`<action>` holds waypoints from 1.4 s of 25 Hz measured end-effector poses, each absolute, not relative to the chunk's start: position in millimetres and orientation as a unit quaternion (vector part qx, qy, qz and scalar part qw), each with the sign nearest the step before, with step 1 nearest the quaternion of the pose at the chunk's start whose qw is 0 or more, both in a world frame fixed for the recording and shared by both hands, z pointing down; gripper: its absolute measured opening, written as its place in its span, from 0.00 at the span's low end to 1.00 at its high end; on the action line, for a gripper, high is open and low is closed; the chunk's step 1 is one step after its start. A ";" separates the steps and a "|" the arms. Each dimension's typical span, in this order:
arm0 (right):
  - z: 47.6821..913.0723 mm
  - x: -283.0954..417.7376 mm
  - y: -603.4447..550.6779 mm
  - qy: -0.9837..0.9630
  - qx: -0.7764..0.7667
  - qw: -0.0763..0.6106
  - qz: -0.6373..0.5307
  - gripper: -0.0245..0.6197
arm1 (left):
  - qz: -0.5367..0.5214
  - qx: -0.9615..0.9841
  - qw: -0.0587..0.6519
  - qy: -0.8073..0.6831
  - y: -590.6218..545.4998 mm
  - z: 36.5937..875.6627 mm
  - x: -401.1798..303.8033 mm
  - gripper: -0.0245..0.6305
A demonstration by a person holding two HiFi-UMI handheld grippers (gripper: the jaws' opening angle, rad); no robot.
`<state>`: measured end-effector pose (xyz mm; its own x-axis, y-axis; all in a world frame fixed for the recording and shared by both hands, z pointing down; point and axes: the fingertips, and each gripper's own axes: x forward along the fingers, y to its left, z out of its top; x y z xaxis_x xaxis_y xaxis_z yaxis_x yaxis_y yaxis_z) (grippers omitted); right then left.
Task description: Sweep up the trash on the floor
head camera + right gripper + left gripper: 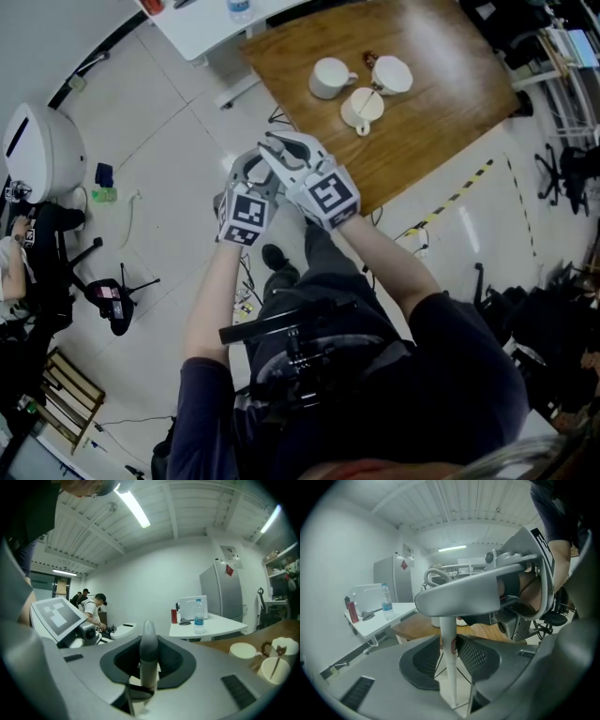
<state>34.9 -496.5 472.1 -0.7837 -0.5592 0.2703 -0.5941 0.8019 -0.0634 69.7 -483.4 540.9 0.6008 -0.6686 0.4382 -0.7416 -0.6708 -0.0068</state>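
Left gripper view shows a white handle (447, 623), upright just beside the table's (450, 112) edge, bearing a small red label (453, 646) too blurred to read, pinched by the left gripper (449, 657) and, near its grey tip (149, 637), the right gripper (149, 670).

A slim white pole (448, 667) with a small red mark was held roughly upright, clamped between the jaws of the left gripper (449, 652). Its rounded grey cap (149, 644) was gripped in the right gripper (149, 673).
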 end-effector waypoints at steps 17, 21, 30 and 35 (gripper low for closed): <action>500.0 119.1 -549.9 -0.886 0.435 0.151 0.063 0.19 | 0.181 0.880 0.167 -0.406 -505.7 570.5 91.7 0.20; 501.6 123.4 -553.2 -0.890 0.426 0.151 0.055 0.20 | 0.196 0.864 0.202 -0.419 -493.6 589.5 76.2 0.20; 502.3 126.8 -544.4 -0.895 0.414 0.161 0.046 0.21 | 0.177 0.852 0.245 -0.427 -466.9 597.0 61.4 0.20; 505.8 130.7 -539.4 -0.894 0.409 0.175 0.050 0.22 | 0.182 0.855 0.240 -0.423 -463.8 592.0 56.5 0.20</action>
<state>130.7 -539.4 505.8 -0.6033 -0.7146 0.3540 -0.7494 0.6598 0.0546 56.5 -463.8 592.0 0.5759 -0.6355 0.5143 -0.8103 -0.5270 0.2562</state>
